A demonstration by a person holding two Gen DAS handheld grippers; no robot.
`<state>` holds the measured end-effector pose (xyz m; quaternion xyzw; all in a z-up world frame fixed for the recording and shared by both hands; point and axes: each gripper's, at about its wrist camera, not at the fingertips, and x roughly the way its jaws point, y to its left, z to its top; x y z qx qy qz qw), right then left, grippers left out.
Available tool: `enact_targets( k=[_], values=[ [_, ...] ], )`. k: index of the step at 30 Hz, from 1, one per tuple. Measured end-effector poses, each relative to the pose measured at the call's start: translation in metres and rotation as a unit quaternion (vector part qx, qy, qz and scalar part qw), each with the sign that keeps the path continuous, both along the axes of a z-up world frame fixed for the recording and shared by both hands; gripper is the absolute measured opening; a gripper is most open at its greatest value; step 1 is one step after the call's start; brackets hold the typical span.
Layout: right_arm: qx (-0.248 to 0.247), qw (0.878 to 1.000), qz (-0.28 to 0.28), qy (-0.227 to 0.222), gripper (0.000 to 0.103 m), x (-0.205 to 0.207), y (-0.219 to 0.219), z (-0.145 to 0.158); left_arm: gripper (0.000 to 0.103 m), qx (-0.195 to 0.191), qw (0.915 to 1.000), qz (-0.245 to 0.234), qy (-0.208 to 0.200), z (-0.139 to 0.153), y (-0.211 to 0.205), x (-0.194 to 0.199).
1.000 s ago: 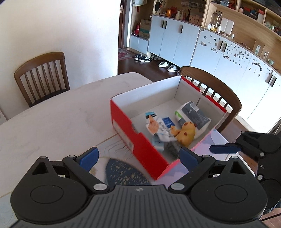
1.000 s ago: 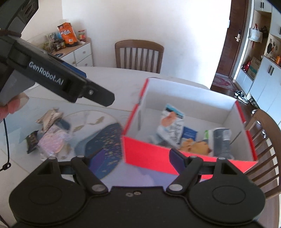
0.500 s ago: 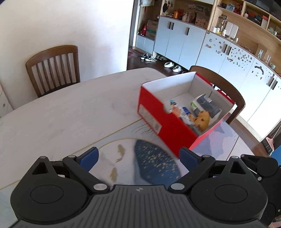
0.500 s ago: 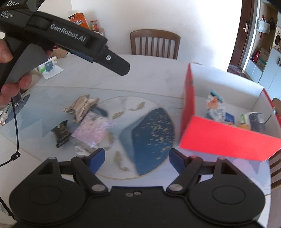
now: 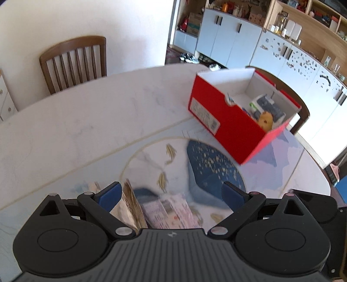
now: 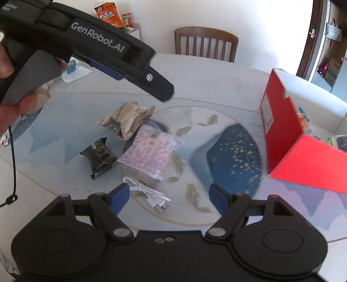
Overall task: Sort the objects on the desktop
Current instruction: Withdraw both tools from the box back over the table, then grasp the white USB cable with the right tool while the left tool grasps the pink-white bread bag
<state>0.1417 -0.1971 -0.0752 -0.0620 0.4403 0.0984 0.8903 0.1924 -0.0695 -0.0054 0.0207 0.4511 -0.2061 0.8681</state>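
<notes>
A red box [image 5: 236, 125] [image 6: 303, 156] with a white inside stands at the table's right and holds several packets and a yellow toy [image 5: 266, 120]. Loose on the table mat lie a beige crumpled bag [image 6: 128, 118] [image 5: 130, 205], a pink packet [image 6: 149, 153] [image 5: 171, 213], a black packet [image 6: 98, 157] and a white cable [image 6: 147, 192]. My left gripper [image 5: 171, 193] is open above the beige bag and pink packet. My right gripper [image 6: 169, 193] is open, nothing between its fingers, just above the cable. The left gripper's body [image 6: 86, 50], held by a hand, fills the upper left of the right wrist view.
A wooden chair [image 5: 73, 63] [image 6: 205, 43] stands behind the table by the white wall. Another chair [image 5: 300, 108] is behind the box. White cabinets [image 5: 249, 41] line the far right. An orange snack bag [image 6: 108, 16] sits on a side cabinet.
Both grippers have swung left, away from the red box and toward the loose packets. The beige bag and pink packet have come into the left wrist view, between the open fingers.
</notes>
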Motion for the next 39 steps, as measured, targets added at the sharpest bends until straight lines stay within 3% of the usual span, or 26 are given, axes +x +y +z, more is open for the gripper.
enact_targets(
  k=[13,21,31,32,34,36,39],
  values=[
    [-0.015,1.000,-0.005,0.024,0.080,0.010,0.028,-0.036,0.099,0.008,0.9964,-0.005,0.084,-0.046,-0.013,-0.001],
    [-0.034,0.999,-0.007,0.020,0.080,0.020,0.035,-0.050,0.099,0.015,0.9949,0.009,0.099,-0.061,-0.023,0.007],
    [-0.021,1.000,0.004,0.020,0.079,0.017,0.035,-0.054,0.098,0.026,0.9940,0.018,0.105,-0.074,-0.029,0.015],
    [-0.021,1.000,0.007,0.021,0.077,0.016,0.035,-0.053,0.098,0.026,0.9939,0.020,0.106,-0.075,-0.029,0.015],
    [-0.021,0.999,0.018,0.021,0.060,0.012,0.037,-0.051,0.098,0.027,0.9937,0.021,0.107,-0.077,-0.029,0.016],
    [-0.022,0.999,0.026,0.024,0.050,0.010,0.038,-0.048,0.098,0.028,0.9936,0.019,0.107,-0.079,-0.030,0.016],
    [-0.026,0.999,0.037,0.026,0.044,0.006,0.039,-0.046,0.098,0.031,0.9931,0.019,0.111,-0.082,-0.031,0.017]
  ],
)
